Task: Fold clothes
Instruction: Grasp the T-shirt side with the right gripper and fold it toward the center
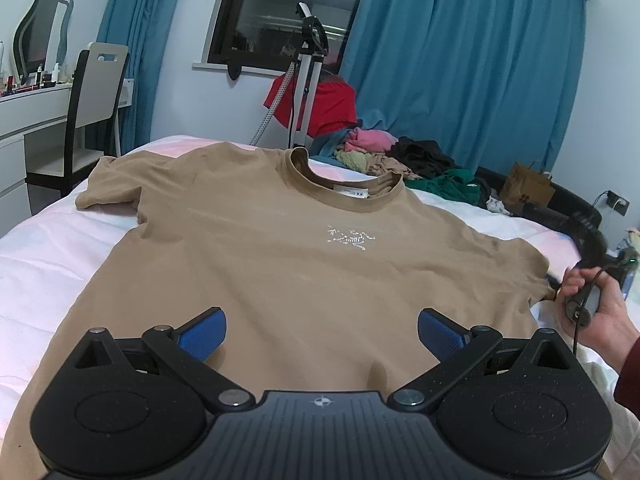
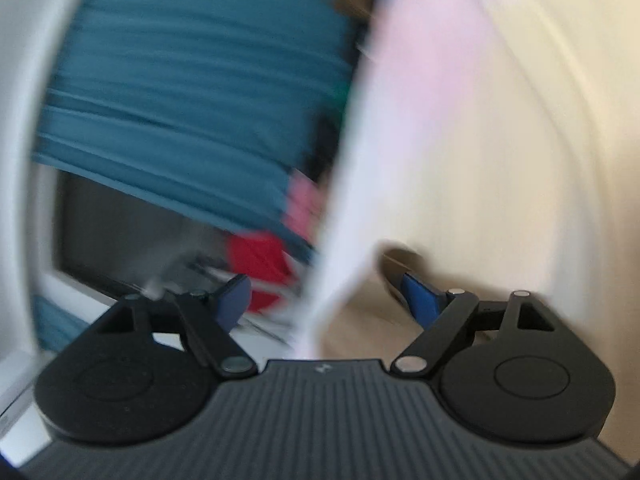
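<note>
Your left gripper (image 1: 322,334) hovers spread wide over the tan T-shirt (image 1: 280,264) lying flat on the bed (image 1: 48,248); your right gripper (image 2: 326,300), badly blurred, gapes too.

A T-shirt (image 1: 280,248) lies flat on the bed (image 1: 48,248), a clothes heap (image 1: 400,156) behind its collar.

blue curtains (image 1: 460,60), dark window (image 1: 288,12), chair (image 1: 92,100)
</note>
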Demonstrator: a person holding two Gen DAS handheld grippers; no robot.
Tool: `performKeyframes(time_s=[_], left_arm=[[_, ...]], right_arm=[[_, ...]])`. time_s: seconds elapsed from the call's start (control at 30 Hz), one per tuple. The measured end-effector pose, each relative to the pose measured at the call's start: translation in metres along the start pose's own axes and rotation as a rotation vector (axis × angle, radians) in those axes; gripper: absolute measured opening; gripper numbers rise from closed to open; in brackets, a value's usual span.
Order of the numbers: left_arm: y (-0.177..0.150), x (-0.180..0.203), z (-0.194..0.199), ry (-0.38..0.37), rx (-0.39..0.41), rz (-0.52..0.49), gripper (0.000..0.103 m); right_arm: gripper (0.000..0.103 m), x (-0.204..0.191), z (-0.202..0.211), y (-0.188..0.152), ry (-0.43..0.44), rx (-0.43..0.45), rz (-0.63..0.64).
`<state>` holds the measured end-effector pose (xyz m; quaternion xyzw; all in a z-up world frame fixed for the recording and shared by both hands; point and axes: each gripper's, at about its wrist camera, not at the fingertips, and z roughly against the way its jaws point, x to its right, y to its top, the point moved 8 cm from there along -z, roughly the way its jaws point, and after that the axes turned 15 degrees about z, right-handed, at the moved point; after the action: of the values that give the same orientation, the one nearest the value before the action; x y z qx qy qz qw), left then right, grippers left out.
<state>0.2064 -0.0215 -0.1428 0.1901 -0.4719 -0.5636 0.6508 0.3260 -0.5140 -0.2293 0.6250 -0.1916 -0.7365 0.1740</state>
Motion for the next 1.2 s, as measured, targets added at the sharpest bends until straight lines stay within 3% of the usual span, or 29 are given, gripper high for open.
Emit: performKeyframes(time_s=[0.17,0.33,0.37,0.4,0.47,0.7,0.87,1.0,1.1,1.2], left_arm=[[-0.002,-0.001,-0.001,0.002,-0.009,0.001,0.103],[-0.003,0.001,-0.004,-0.003,-0.014,-0.006,0.103],[-0.003,0.002,-0.005,-0.003,-0.014,-0.008,0.103],[-0.003,0.002,-0.005,-0.004,-0.014,-0.01,0.103],[-0.003,0.003,-0.006,-0.006,-0.016,-0.009,0.103],[0.021,-0.004,0.004,-0.01,0.032,0.074,0.103],[0.043,-0.023,0.015,0.005,0.057,0.18,0.103],[0.057,-0.052,0.027,0.067,0.075,0.252,0.103],[0.067,-0.076,0.035,0.112,0.085,0.286,0.103],[0.073,-0.102,0.039,0.162,0.097,0.321,0.103]], right_arm=[[0.082,-0.004,-0.012,-0.009,-0.038,-0.083,0.113],[0.069,-0.007,-0.022,-0.012,-0.059,-0.12,0.193],[0.06,-0.009,-0.024,-0.012,-0.054,-0.12,0.196],[0.04,-0.011,-0.025,-0.011,-0.049,-0.125,0.204],[0.013,-0.017,-0.026,-0.01,-0.039,-0.132,0.22],[0.008,-0.104,-0.002,0.005,0.03,-0.015,0.465],[0.008,-0.175,0.02,0.002,-0.022,0.008,0.578],[0.008,-0.255,0.013,-0.032,-0.023,-0.025,0.767],[0.008,-0.303,0.008,-0.079,0.005,-0.079,0.879],[0.008,-0.315,-0.016,-0.13,0.009,-0.151,0.93]])
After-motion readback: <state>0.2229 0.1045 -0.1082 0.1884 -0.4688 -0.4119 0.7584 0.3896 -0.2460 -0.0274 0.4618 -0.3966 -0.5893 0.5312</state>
